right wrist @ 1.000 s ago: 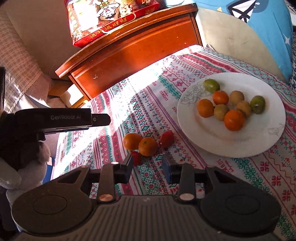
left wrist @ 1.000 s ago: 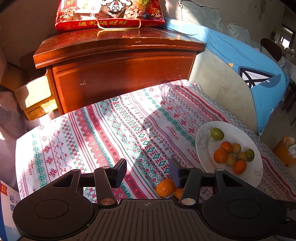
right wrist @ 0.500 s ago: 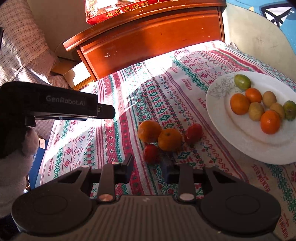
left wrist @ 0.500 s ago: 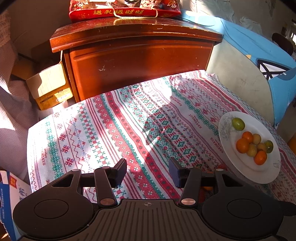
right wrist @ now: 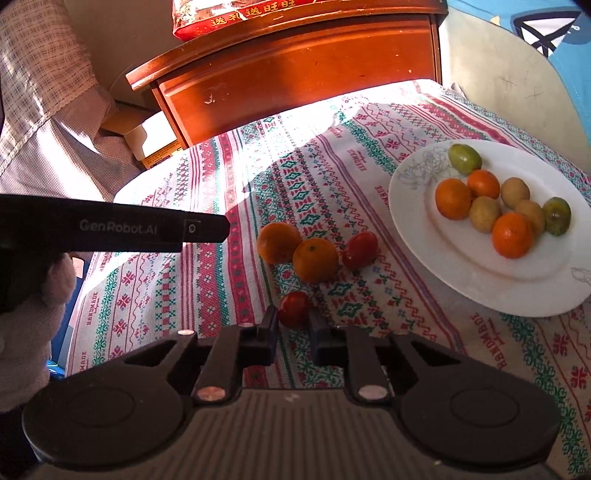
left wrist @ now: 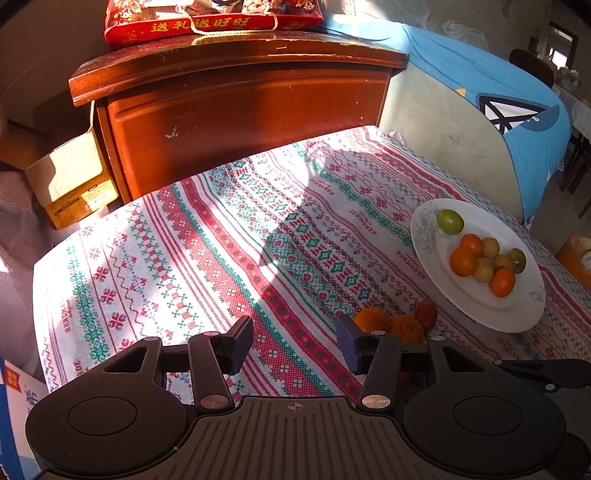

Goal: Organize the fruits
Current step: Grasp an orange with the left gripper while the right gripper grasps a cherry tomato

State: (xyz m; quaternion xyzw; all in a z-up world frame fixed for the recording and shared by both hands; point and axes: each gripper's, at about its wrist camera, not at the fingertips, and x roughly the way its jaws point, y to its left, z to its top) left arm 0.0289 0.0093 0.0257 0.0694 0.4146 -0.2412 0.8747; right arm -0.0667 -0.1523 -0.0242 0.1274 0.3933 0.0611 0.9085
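A white plate (right wrist: 461,266) on the patterned tablecloth holds several oranges, brownish fruits and green fruits. On the cloth left of it lie two oranges (right wrist: 316,259) and a red tomato (right wrist: 360,249). A second small red tomato (right wrist: 293,308) sits between the fingers of my right gripper (right wrist: 291,325), whose jaws stand close around it. My left gripper (left wrist: 295,343) is open and empty above the cloth, left of the loose oranges (left wrist: 373,320). The plate also shows in the left wrist view (left wrist: 517,317). The left gripper's body shows in the right wrist view (right wrist: 110,229).
A dark wooden cabinet (left wrist: 240,110) stands behind the table with a red snack bag (left wrist: 210,22) on top. A cardboard box (left wrist: 70,184) sits at its left. A blue cover (left wrist: 517,92) lies at the right.
My right gripper has moved forward and down and its jaws have narrowed around the small tomato. My left gripper has swung left, then back a little right.
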